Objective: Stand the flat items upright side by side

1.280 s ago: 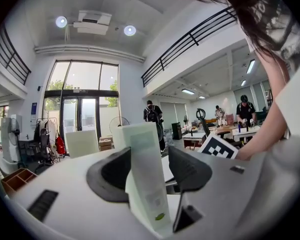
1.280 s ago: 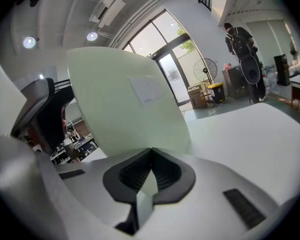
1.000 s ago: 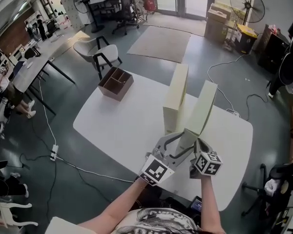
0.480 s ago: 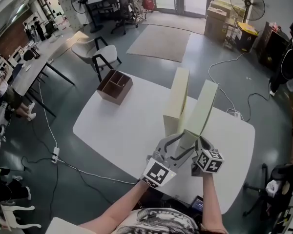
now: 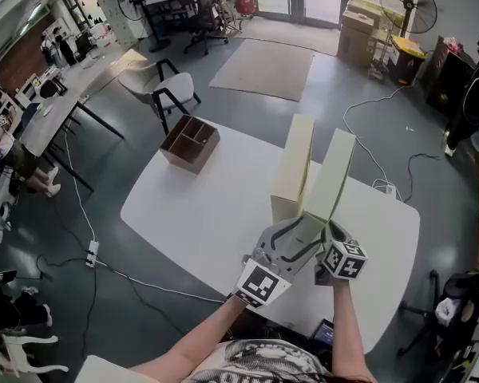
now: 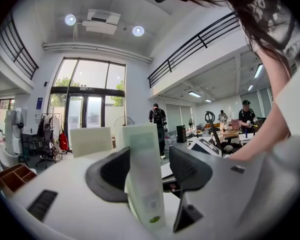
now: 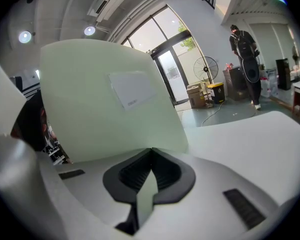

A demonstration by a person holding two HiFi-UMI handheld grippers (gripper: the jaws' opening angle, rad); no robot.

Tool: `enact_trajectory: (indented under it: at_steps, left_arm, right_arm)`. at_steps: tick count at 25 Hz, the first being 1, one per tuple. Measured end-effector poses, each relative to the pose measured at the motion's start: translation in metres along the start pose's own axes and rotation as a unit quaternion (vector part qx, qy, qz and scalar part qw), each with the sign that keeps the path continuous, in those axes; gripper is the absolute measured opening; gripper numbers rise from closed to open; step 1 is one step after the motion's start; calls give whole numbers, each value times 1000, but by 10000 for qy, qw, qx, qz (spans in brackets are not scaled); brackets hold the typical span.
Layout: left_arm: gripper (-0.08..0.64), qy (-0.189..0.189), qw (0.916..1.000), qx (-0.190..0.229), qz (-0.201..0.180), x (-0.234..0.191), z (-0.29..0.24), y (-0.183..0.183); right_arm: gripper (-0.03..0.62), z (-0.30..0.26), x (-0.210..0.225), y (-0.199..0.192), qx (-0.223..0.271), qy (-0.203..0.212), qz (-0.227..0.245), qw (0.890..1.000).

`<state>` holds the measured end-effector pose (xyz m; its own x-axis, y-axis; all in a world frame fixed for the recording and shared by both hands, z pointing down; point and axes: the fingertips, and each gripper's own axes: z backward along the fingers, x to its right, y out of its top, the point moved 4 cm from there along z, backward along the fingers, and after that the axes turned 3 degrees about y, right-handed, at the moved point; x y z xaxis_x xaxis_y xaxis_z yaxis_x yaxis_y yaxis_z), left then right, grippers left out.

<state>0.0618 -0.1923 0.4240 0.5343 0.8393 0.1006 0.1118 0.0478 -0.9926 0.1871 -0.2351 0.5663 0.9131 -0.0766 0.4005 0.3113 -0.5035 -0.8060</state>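
Two pale flat items stand upright on the white tabletop, their near ends just beside each other: the left flat item and the right flat item. One brown divided box sits well apart from them at the tabletop's far left corner. There are two claws, both at the near end of the right flat item.

The left claw is apart and straddles that item's narrow edge. The item lies against one pad, and a gap shows at the other. The right claw is together, clamped on a thin pale edge of the same item.

The head view alone shows both items at full height. The left gripper view shows a small sticker low on the narrow edge, with the left flat item standing farther back. The right gripper view shows the broad face with a white label, and neither the brown box nor the left item.
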Motion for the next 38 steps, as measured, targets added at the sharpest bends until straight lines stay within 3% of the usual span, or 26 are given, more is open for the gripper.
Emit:
enact_trajectory:
  at_steps: [8,12,23,38]
  left_arm:
    - [238,34,9999,-75,-120,-7,1,-2]
    - [238,8,9999,-114,-117,-4,4,-4]
    - [236,248,9992,-317,-18,3,28,-15]
    - [227,620,9951,-718,277,81,96,-41]
  right_arm:
    - [-14,-3,-1,-1,-19,4,-23,10000]
    - [20,2,-4,-1,-46,45,94,9999]
    - [32,45,-16,-13,8,213,348,9992]
    - [43,153,-52,-65,7,954,649,9933]
